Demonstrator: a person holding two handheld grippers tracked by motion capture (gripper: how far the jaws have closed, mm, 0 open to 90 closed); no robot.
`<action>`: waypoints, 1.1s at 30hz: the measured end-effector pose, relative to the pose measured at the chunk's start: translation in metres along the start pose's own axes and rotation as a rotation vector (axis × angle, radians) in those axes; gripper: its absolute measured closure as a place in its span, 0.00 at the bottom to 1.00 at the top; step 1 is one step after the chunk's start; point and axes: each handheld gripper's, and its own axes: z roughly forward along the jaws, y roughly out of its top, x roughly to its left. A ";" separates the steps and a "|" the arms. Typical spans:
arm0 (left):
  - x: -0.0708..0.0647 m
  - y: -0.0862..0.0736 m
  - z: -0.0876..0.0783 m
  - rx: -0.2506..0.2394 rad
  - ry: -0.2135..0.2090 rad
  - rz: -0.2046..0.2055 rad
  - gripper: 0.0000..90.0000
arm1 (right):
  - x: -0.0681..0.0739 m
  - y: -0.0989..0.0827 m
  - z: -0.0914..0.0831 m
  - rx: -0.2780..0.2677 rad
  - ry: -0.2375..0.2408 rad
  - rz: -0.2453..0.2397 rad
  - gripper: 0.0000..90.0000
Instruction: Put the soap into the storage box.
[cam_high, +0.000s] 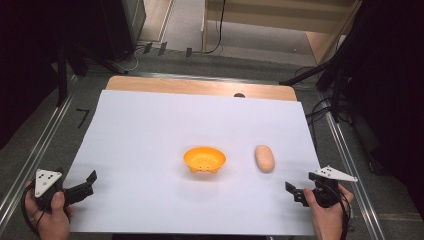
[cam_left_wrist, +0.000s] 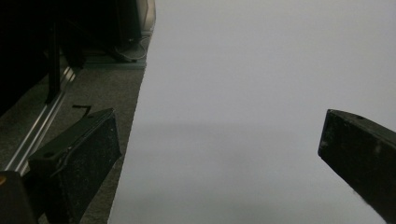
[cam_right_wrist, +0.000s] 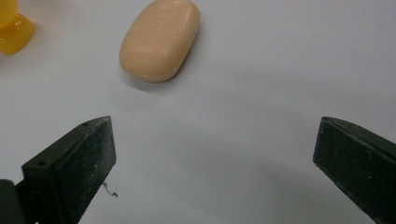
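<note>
High view: an orange bowl (cam_high: 204, 159) sits beside a tan soap bar (cam_high: 264, 158) on the bench (cam_high: 150, 130). Left gripper (cam_high: 85, 186) and right gripper (cam_high: 298, 191) both hold their jaws wide, empty.

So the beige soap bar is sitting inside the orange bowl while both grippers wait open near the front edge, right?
Not quite. The soap bar lies on the white sheet beside the orange bowl, apart from it, as the high view shows. Both the left gripper and right gripper do wait open.

You've got an orange bowl (cam_high: 204, 159) upright at sheet centre — shallow, small holes low in its wall, nothing inside that I can see. Tan oval soap bar (cam_high: 265, 158) lies flat at its 3 o'clock, near, not touching.
</note>
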 end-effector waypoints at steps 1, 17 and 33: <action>0.000 0.000 0.000 -0.001 0.001 -0.001 0.00 | 0.001 0.001 0.001 0.005 -0.007 -0.005 0.00; 0.001 0.000 0.000 0.006 0.001 -0.008 0.00 | 0.013 0.037 0.017 0.127 -0.073 -0.011 0.00; 0.001 0.000 0.001 0.008 -0.002 -0.019 0.00 | 0.034 0.071 0.038 0.223 -0.106 -0.041 0.01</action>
